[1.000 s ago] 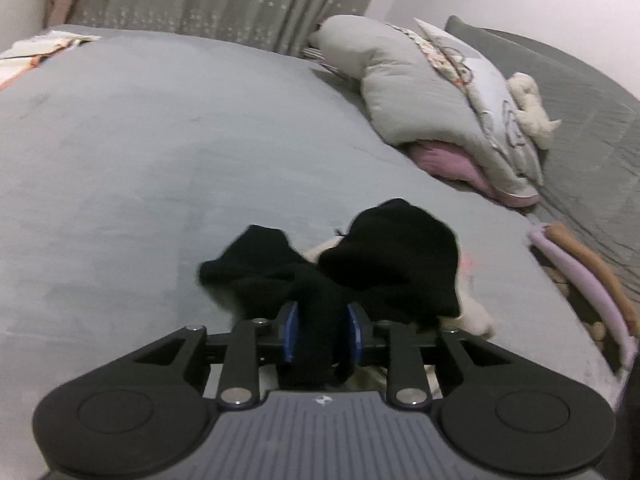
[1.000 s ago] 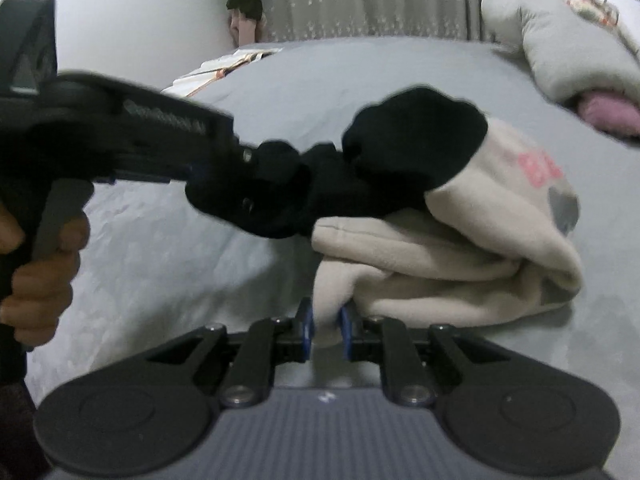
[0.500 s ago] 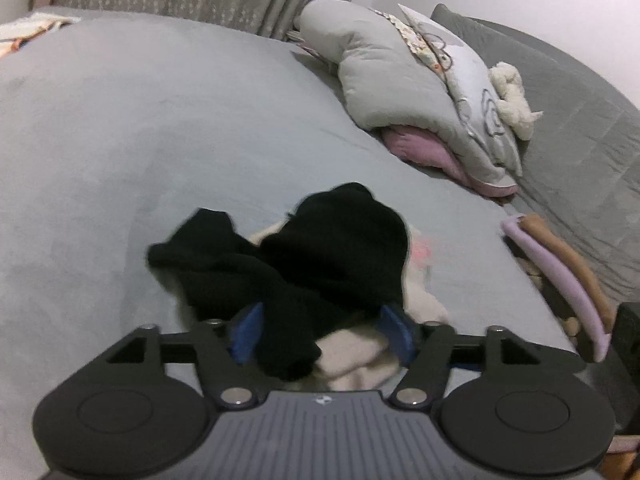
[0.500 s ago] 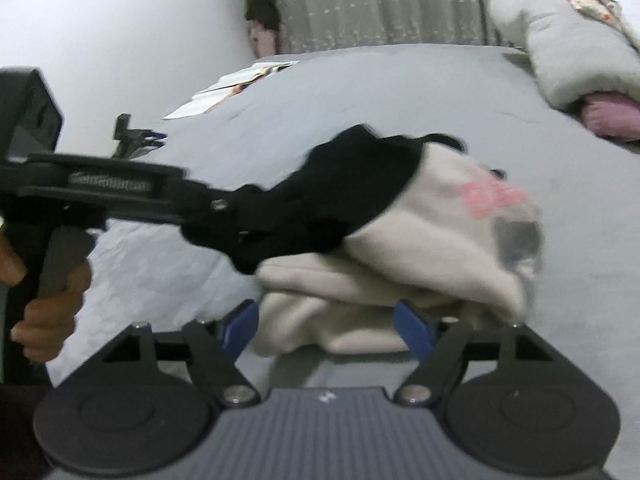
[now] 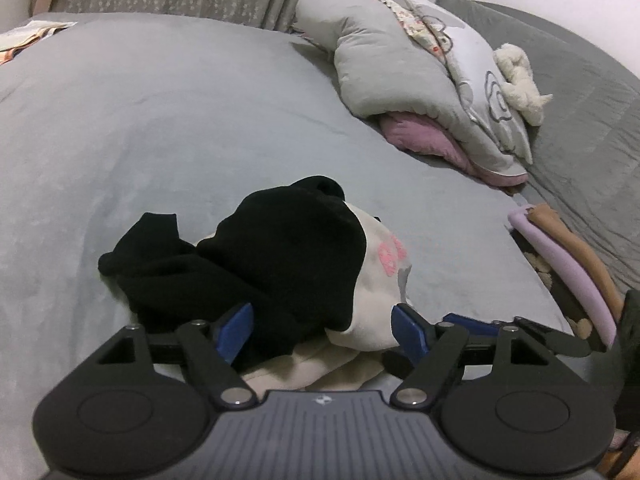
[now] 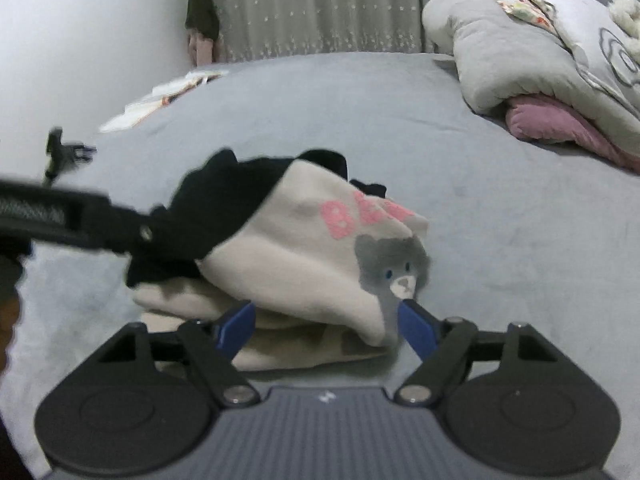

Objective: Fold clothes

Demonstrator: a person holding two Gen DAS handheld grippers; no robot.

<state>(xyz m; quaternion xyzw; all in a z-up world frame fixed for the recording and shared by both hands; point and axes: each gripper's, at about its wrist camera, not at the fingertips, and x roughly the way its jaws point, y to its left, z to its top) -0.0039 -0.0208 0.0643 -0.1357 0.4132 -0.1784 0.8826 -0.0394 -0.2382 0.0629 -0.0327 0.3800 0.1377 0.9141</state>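
Clothes lie bundled on the grey bed: a cream sweatshirt folded into a thick, layered pad, with a black garment slumped over its top and left side. The sweatshirt's upper face carries pink block letters and, below them, a grey bear face with blue eyes and a pale muzzle, seen in the right wrist view. In that view the bundle's long axis runs from the black cloth at upper left down to the bear print at lower right, and the folded edges of the cream layers face the camera. The left tongs stand released, blue pads spread wide to either side of the near end of the bundle, with black and cream cloth between them but not pinched. The right tongs are also spread, their jaws closing slightly, with the cream layers between the pads and no pinch visible. Grey and pink bedding is heaped near the bed's far right side, well apart from the bundle.
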